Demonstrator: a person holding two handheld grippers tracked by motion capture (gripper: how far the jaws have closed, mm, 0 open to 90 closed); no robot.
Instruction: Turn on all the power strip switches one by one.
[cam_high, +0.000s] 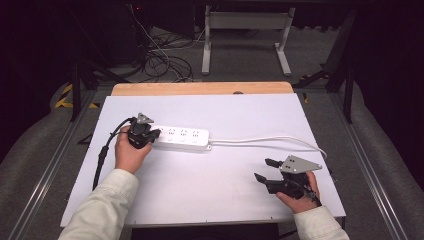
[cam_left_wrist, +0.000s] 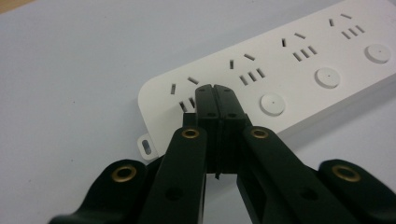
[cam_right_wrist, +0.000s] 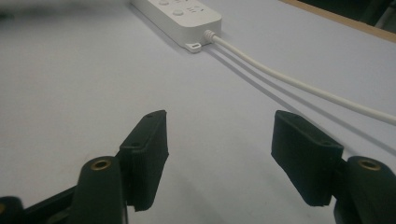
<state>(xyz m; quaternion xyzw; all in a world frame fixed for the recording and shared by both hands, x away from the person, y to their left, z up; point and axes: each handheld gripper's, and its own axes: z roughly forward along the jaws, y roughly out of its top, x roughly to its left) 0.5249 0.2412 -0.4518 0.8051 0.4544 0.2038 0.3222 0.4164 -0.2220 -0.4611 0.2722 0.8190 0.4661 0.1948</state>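
Power strip: the white power strip lies flat on the bench, left of centre and toward the far half in the high view.
Long axis: it runs 9 to 3 o'clock across the bench, with round buttons along the near edge and socket slots along the far edge.
Cord: the white cord leaves the strip's 3 o'clock end and curves off toward the bench's right edge.
Nearer hand: the left hand, which holds the left gripper at the strip's 9 o'clock end; the right one is well apart from it.
Strip relative to left jaws: directly under and ahead of the tips at 12 o'clock in the left gripper view, near the first socket at that end.
Left jaws: pressed together with nothing between them; whether the tips touch the strip's top I cannot tell.
Strip relative to right jaws: far off at about 11 o'clock in the right gripper view, cord end nearest, with the cord crossing at 1 to 3 o'clock.
Right jaws: the right gripper is spread wide and empty, low over bare bench at the near right.
Judged move: the closed left tips look set to press or steady the strip's 9 o'clock end, so that end's position under the tips is what matters.
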